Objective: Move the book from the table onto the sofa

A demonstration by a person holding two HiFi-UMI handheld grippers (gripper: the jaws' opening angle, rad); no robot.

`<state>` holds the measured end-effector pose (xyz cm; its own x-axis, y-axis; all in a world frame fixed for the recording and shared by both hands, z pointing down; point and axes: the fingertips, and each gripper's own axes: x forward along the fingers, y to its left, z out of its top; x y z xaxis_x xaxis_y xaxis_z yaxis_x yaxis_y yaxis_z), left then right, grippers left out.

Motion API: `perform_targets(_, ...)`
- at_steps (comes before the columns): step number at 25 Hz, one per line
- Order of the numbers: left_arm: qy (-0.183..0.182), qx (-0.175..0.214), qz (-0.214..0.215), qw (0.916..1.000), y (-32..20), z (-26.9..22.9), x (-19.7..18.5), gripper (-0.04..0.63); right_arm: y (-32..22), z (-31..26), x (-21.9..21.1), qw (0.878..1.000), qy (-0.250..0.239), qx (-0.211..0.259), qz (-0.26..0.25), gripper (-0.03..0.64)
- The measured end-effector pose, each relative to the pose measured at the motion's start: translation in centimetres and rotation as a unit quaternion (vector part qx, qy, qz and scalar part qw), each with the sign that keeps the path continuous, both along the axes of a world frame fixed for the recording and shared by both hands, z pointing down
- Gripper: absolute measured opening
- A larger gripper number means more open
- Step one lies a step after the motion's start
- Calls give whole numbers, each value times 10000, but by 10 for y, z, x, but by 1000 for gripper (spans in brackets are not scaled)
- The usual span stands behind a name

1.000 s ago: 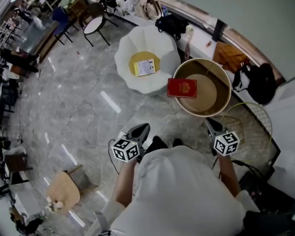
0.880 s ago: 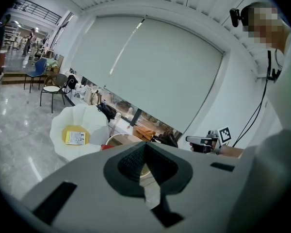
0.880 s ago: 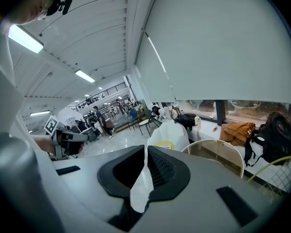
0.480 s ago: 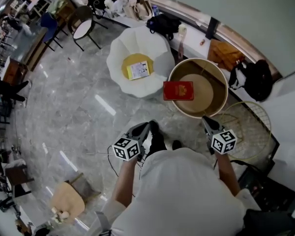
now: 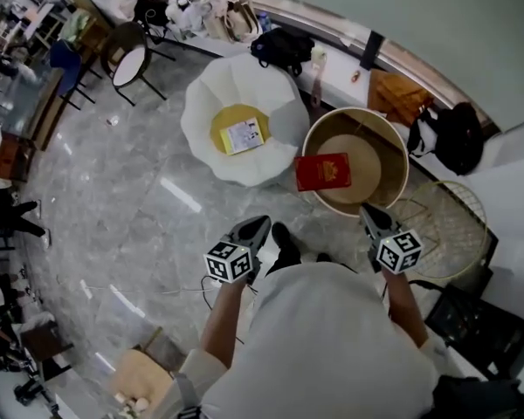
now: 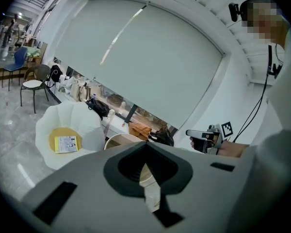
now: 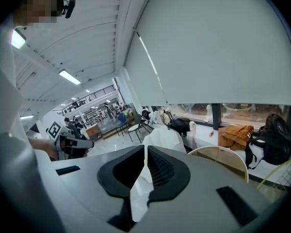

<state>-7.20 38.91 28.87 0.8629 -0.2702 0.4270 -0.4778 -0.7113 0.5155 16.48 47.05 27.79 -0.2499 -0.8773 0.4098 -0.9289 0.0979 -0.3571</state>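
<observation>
A red book (image 5: 324,171) lies on the left edge of the round beige table (image 5: 396,143), partly overhanging it. To its left stands the white petal-shaped sofa (image 5: 230,84) with a yellow seat cushion (image 5: 225,122) and a booklet (image 5: 244,135) on it. My left gripper (image 5: 259,224) is shut and empty, held above the floor short of the sofa. Just short of the table's near rim, my right gripper (image 5: 369,213) is shut and empty too. In the left gripper view the jaws (image 6: 145,144) meet, with the sofa (image 6: 77,120) ahead. The right gripper view shows its jaws (image 7: 145,147) closed.
A yellow wire basket (image 5: 447,227) stands right of the table. Black bags (image 5: 284,46) (image 5: 458,138) and an orange bag (image 5: 402,94) sit along the window ledge behind. A chair (image 5: 127,59) is far left, and a wooden stool (image 5: 144,378) is behind me on the marble floor.
The person has walked forward: the stool and floor have slid back in the head view, and the table and sofa sit a little closer. Both grippers stay shut and empty.
</observation>
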Motion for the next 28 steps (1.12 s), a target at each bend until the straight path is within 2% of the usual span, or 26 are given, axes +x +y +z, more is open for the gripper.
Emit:
perform_targets(7,-64,-214,561,9982,-47,31,-8,2,-33,13,-30,9993,16,-114,352,41)
perform_targets(14,-139,-337,1001,9943,-75,57,-5,2,-54,21,-40,9964,154,-243,793,41)
perform_targets(21,-272,-564,1188,9909,-78,81,9,2,-54,32,-33,9938,209,-495,972,41)
perform_targets(28,-298,-612,1083,9918,-87,85,33,2,-73,50,-22,9957,73,-617,690,43)
